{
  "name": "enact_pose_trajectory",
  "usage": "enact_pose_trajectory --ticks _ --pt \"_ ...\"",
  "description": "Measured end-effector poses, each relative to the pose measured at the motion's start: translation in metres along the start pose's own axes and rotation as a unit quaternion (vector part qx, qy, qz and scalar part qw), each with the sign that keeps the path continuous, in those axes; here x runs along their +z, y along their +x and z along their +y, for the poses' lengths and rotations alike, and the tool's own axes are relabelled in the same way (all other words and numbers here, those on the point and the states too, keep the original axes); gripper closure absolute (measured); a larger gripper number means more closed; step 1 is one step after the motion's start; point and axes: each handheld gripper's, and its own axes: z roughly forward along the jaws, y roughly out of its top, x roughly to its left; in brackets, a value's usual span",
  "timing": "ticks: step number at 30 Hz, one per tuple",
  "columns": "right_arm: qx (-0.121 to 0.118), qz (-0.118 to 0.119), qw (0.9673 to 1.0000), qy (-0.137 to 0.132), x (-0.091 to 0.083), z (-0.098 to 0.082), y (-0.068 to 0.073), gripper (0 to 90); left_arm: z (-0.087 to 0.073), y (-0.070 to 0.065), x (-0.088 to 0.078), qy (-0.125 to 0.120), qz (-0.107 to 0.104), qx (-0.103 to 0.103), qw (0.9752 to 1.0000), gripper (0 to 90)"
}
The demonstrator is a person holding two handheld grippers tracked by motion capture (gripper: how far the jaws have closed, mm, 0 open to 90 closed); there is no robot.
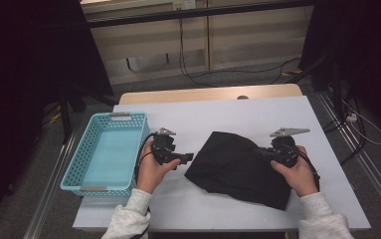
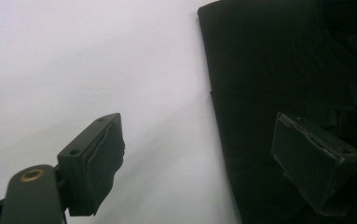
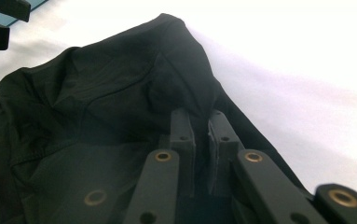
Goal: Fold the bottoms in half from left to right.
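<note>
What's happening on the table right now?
A person is handling a black cloth on the white table with two hand-held grippers. The right gripper is shut on a fold of the cloth at its right side. The left gripper is open at the cloth's left edge, gripping nothing. A blue basket sits at the left.

Left gripper (image 1: pixel 188 158) held low in the left hand (image 1: pixel 153 167), jaws wide apart, pointing right. Right gripper (image 1: pixel 258 150) in the right hand (image 1: pixel 297 172), jaws pinched nearly together, pointing left.

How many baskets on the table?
1. The basket sits at the table's left edge, left of the left gripper.
</note>
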Motion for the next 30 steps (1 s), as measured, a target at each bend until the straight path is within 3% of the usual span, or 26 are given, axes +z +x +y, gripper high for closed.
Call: enact_pose_trajectory --ticks 30 --pt "0.010 -0.018 0.9998 0.001 -0.023 -0.015 -0.012 83.2 0.003 -0.009 0.003 0.000 -0.004 0.007 1.0000 16.8"
